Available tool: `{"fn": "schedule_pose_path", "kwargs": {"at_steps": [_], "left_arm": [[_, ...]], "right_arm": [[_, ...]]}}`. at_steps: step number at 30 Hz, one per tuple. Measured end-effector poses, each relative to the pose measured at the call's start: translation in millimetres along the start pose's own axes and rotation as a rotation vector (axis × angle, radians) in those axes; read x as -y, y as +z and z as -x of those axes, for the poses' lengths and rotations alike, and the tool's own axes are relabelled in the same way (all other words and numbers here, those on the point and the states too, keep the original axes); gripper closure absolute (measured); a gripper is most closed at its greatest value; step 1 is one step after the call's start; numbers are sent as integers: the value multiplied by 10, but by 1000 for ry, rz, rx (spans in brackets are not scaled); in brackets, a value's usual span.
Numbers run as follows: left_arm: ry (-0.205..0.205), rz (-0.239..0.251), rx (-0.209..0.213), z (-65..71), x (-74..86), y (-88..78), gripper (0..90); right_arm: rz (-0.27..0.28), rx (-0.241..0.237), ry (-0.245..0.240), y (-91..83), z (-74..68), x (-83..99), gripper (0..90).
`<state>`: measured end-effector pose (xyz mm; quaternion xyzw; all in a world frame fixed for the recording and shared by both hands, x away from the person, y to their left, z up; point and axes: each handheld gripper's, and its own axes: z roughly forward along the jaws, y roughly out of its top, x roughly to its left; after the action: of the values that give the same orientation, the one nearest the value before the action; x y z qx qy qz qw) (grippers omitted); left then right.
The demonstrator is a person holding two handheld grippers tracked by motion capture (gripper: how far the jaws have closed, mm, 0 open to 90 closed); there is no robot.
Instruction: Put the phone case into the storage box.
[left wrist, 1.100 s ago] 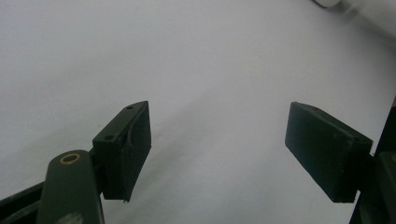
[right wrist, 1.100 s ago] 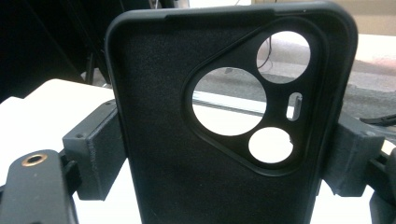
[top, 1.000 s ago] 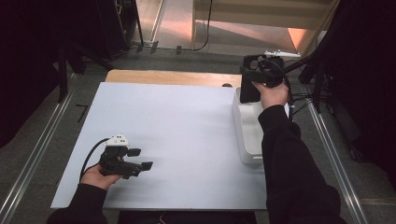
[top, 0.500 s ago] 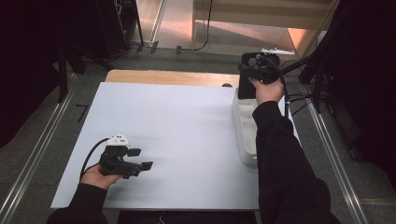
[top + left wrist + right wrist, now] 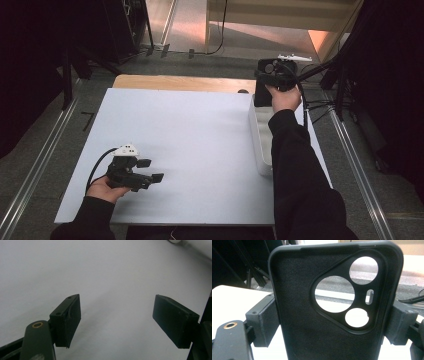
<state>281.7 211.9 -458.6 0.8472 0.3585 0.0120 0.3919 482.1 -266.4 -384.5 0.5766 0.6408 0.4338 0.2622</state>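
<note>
The right tool [image 5: 263,91] is clamped on a black phone case [image 5: 332,305]: in the right gripper view both pads press against the case's long edges, its inner face turned to the camera, with the triangular camera cut-out and its round holes open to the floor beyond. In the high view the case [image 5: 261,95] hangs upright below that tool, at the far end of the white bin [image 5: 259,137] that stands along the right edge of the tabletop [image 5: 200,130]. Against the picture from a second ago, the right hand [image 5: 283,97] has shifted a little toward the far end of the bin and sunk slightly, and its grip on the case looks the same throughout. That reads as the case being lifted out of the bin, or lowered into its far end; which of the two I cannot tell from this. The left tool [image 5: 150,171] lies low over the near left part of the tabletop in the left hand [image 5: 102,189], where it was a second ago; its jaws stand well apart with nothing between them, and the left gripper view shows bare white surface between the pads [image 5: 67,320]. It looks to be waiting, perhaps to take the case or steady it once it is brought across.
</note>
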Motion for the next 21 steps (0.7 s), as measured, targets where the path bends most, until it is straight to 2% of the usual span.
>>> {"fn": "schedule_pose_path", "kwargs": {"at_steps": [10, 16, 21], "left_arm": [[1, 2, 3, 3, -1, -1, 226], [0, -1, 4, 1, -1, 0, 226], [1, 0, 4, 4, 0, 2, 226]], "right_arm": [[-31, 27, -1, 86, -14, 109, 129], [-35, 22, 25, 135, 27, 211, 128], [-36, 24, 25, 153, 28, 272, 127]]}}
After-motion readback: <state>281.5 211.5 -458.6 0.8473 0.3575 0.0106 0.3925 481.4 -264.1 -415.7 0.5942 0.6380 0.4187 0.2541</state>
